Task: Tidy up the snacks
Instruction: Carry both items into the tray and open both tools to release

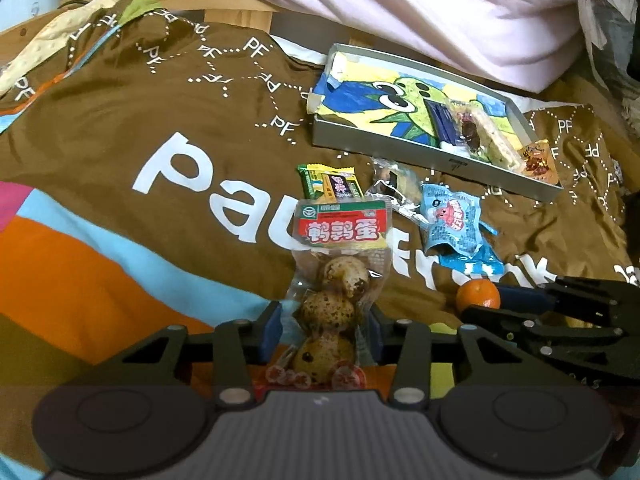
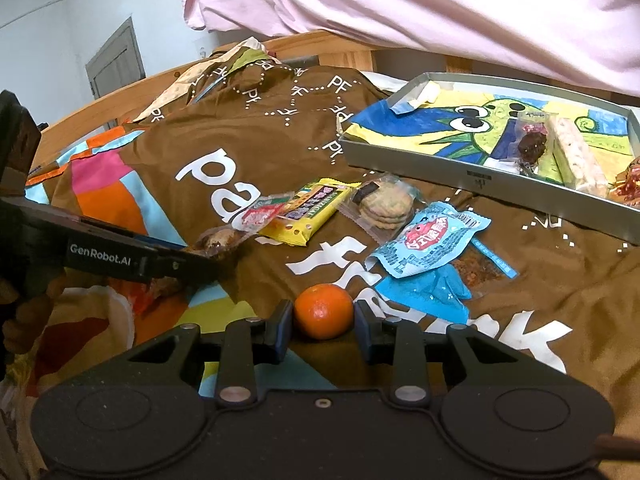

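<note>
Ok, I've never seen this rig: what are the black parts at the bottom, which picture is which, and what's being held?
There is no robot. A person holds a two-finger claw in each hand, each with a camera looking along its fingers. The left camera shows the left claw shut on a clear pack of quail eggs. The right camera shows the right claw with its fingers either side of a small orange, apparently not yet closed. All this lies on a brown printed bedcover. Loose on it are a yellow-green bar, a cookie pack and a blue packet. Behind is a grey tray already holding some snacks.
</note>
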